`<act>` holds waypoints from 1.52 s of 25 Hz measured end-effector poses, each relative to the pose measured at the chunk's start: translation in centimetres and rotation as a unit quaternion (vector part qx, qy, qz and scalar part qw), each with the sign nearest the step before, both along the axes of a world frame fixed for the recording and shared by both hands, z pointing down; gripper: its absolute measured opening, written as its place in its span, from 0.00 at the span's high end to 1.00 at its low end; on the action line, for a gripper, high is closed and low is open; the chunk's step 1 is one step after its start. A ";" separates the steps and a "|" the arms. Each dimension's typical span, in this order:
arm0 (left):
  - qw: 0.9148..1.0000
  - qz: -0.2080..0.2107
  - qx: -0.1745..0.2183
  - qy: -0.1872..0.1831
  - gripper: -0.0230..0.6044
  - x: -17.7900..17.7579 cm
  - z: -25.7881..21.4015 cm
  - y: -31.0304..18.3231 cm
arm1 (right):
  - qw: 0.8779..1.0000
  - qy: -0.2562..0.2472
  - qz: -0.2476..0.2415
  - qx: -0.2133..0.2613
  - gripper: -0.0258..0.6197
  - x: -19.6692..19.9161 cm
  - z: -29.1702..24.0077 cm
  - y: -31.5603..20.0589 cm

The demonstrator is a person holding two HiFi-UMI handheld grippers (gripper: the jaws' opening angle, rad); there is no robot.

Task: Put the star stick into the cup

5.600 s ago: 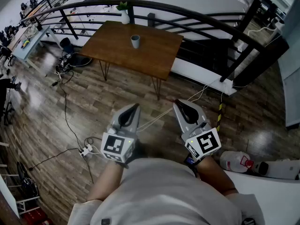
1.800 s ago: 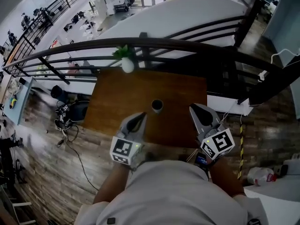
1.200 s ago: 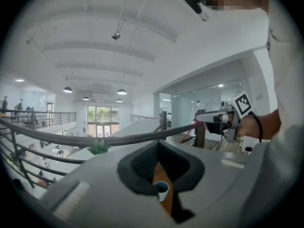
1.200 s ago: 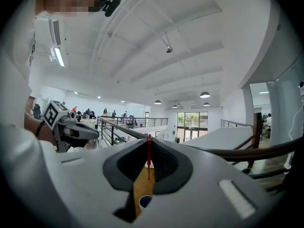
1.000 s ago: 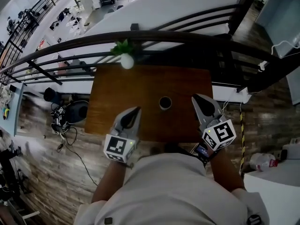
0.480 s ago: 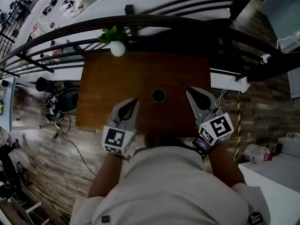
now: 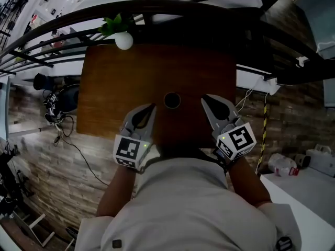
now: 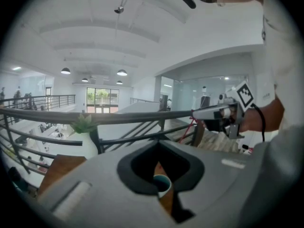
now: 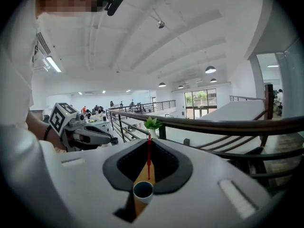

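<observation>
A small cup [image 7: 171, 100] stands near the front middle of a brown wooden table [image 7: 112, 82]. In the right gripper view the cup [image 9: 143, 190] sits just beyond the jaws, and a thin red stick [image 9: 148, 158] stands upright, pinched at the tips of my right gripper [image 9: 148, 139]. The stick's star end does not show. From the head view my right gripper [image 7: 205, 99] hangs just right of the cup and my left gripper [image 7: 151, 108] just left of it, both above the table. My left gripper [image 8: 159, 144] has its jaws together with nothing in them; the cup [image 8: 162, 184] shows past it.
A white vase with a green plant [image 7: 122, 39] stands at the table's far left corner. A dark curved railing [image 7: 172, 7] runs right behind the table. Cables and a dark bag [image 7: 55, 101] lie on the wooden floor to the left.
The person has come up to the table's front edge. Both grippers have sunk and moved forward, and now flank the cup. The right gripper's grip on the stick is unchanged.
</observation>
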State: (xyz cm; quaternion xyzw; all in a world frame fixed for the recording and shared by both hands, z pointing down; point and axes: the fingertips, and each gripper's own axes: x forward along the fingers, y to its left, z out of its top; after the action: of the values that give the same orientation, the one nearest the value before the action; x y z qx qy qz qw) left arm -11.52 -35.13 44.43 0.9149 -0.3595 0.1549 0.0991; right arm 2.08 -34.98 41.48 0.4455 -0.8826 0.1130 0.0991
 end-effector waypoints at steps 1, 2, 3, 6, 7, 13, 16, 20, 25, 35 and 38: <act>1.000 -0.001 -0.004 0.000 0.96 0.1 0.5 -0.2 | 1.000 -0.001 -0.001 -0.005 0.92 0.0 0.6 -0.3; 1.000 -0.002 -0.009 -0.001 0.96 0.3 1.1 -0.4 | 1.000 -0.001 -0.003 -0.008 0.92 0.0 1.1 -0.5; 1.000 -0.003 -0.013 -0.001 0.96 0.4 1.6 -0.5 | 1.000 0.000 -0.006 -0.012 0.92 0.0 1.7 -0.7; 1.000 -0.004 -0.024 0.000 0.96 0.9 3.0 -1.0 | 1.000 -0.001 -0.013 -0.026 0.92 -0.1 3.4 -1.4; 1.000 -0.004 -0.027 0.001 0.96 1.0 3.4 -1.1 | 0.999 -0.002 -0.014 -0.032 0.92 -0.1 4.1 -1.5; 0.999 -0.001 -0.047 0.003 0.96 1.5 6.6 -1.9 | 0.998 -0.006 -0.028 -0.055 0.92 -0.7 7.4 -2.9; 0.998 -0.005 -0.063 0.009 0.96 1.6 8.4 -2.6 | 0.997 -0.002 -0.042 -0.065 0.92 -1.2 9.3 -3.6; 0.997 -0.012 -0.074 0.009 0.96 1.4 10.1 -3.5 | 0.995 0.001 -0.060 -0.080 0.92 -1.9 11.4 -4.1; 0.996 -0.016 -0.082 0.012 0.96 1.9 11.7 -4.3 | 0.993 0.004 -0.075 -0.095 0.92 -2.2 13.8 -4.5; 0.994 -0.026 -0.108 0.014 0.96 1.9 15.2 -5.2 | 0.989 0.001 -0.087 -0.119 0.92 -2.3 17.5 -5.3; 0.993 -0.031 -0.114 0.014 0.96 1.7 16.1 -5.3 | 0.989 0.001 -0.087 -0.123 0.92 -2.5 18.5 -5.4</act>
State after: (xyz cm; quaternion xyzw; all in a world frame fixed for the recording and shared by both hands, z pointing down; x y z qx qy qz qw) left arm -9.79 -40.43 60.56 0.8881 -0.3663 0.1785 0.2127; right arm -0.38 -40.40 59.99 0.3514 -0.8972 0.2112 0.1638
